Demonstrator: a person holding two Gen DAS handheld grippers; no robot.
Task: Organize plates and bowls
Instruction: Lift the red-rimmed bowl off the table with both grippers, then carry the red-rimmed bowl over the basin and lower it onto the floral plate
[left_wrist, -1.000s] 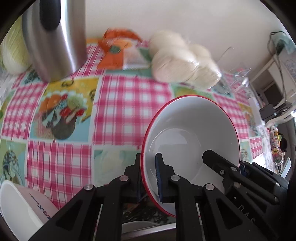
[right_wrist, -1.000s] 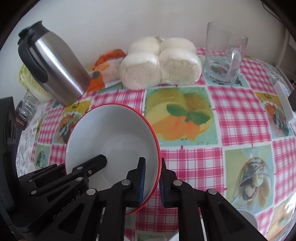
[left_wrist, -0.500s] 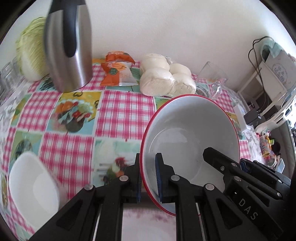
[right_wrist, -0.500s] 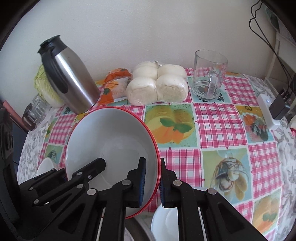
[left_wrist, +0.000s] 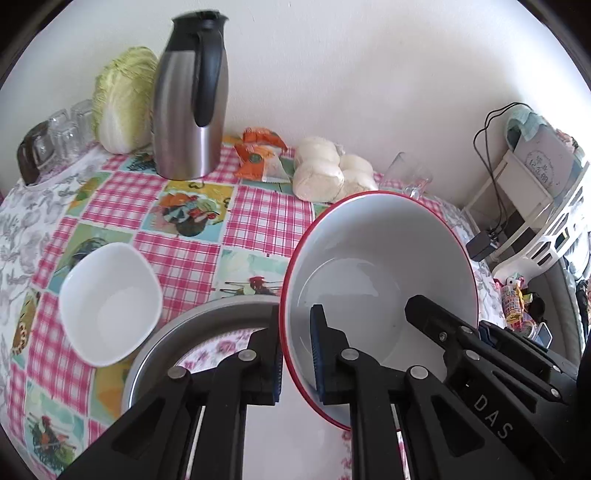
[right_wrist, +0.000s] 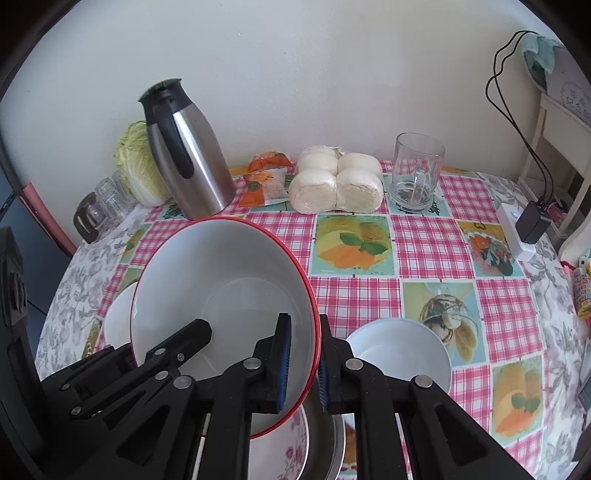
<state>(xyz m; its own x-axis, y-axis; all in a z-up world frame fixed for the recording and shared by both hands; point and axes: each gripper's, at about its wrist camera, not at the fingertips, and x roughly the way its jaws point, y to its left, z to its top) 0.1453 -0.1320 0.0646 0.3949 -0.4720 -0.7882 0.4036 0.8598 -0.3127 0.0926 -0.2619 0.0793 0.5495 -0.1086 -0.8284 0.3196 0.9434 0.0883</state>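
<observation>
We carry the red-rimmed bowl (left_wrist: 376, 273) with both grippers, left gripper (left_wrist: 297, 354) and right gripper (right_wrist: 303, 363), jaws pinching opposite rims (to steady it), above the floral plate (right_wrist: 284, 450) on the table (right_wrist: 424, 236), probably to stack.

Bowl (left_wrist: 380, 266) clamped between both grippers: glossy white glaze, red rim, smooth. Grippers (left_wrist: 295, 350) (right_wrist: 304, 363): matt black plastic, bare metal rivets, ribbed blue pads (right_wrist: 283, 362). Metal pan (left_wrist: 207, 314) seen below them, dull brushed grey. Small bowl (left_wrist: 109, 302) left of left gripper: glossy white. Tablecloth (right_wrist: 424, 236) ahead: smooth, slightly shiny. Far ahead, flask (right_wrist: 192, 158): brushed steel, black plastic handle. Mug (right_wrist: 417, 173): clear glass.
</observation>
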